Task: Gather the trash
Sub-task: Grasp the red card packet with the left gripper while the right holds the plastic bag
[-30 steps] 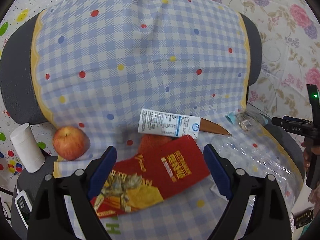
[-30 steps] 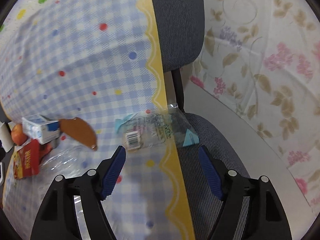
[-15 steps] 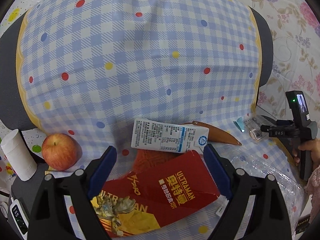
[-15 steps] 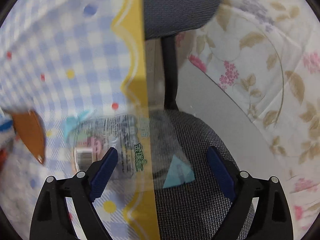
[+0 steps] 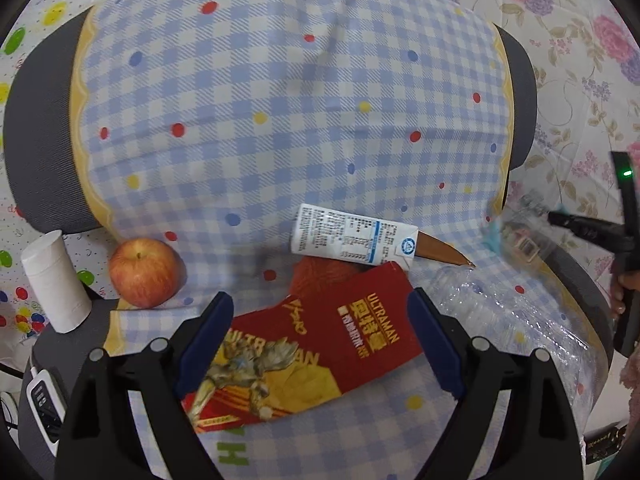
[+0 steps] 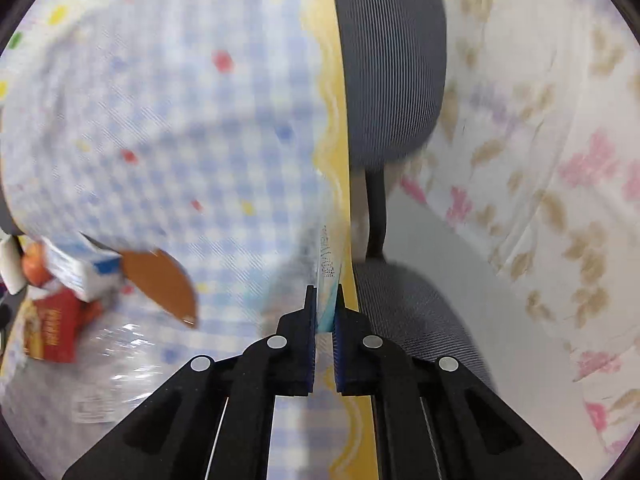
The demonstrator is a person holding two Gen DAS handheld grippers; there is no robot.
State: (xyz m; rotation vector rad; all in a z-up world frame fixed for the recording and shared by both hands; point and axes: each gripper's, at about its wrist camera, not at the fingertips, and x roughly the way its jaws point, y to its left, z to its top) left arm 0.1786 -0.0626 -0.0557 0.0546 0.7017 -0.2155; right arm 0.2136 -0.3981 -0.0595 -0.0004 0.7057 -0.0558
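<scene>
A clear plastic wrapper [image 6: 327,264] with teal corners stands edge-on between the pads of my right gripper [image 6: 325,296]. The jaws are closing, pressed onto it, above the edge of the checked cloth [image 6: 160,120]. From the left wrist view that wrapper [image 5: 516,232] hangs blurred at the right gripper's tip [image 5: 560,220]. My left gripper [image 5: 320,300] is open just above a red Ultraman box [image 5: 320,344], touching nothing. Behind the box lie a white-and-blue milk carton [image 5: 352,238] and a brown pointed piece [image 5: 440,252]. A crushed clear bottle [image 5: 512,320] lies to the right.
A red apple [image 5: 144,272] rests on the cloth's left edge, with a white paper roll [image 5: 56,280] beside it. The cloth drapes a grey mesh chair [image 6: 392,60]. Floral sheeting [image 6: 540,160] hangs behind on the right. A white device [image 5: 44,396] sits at lower left.
My right gripper went from wide open around the flat wrapper to shut on it, and the wrapper now stands edge-on, lifted. The left gripper stays open over the red box.
</scene>
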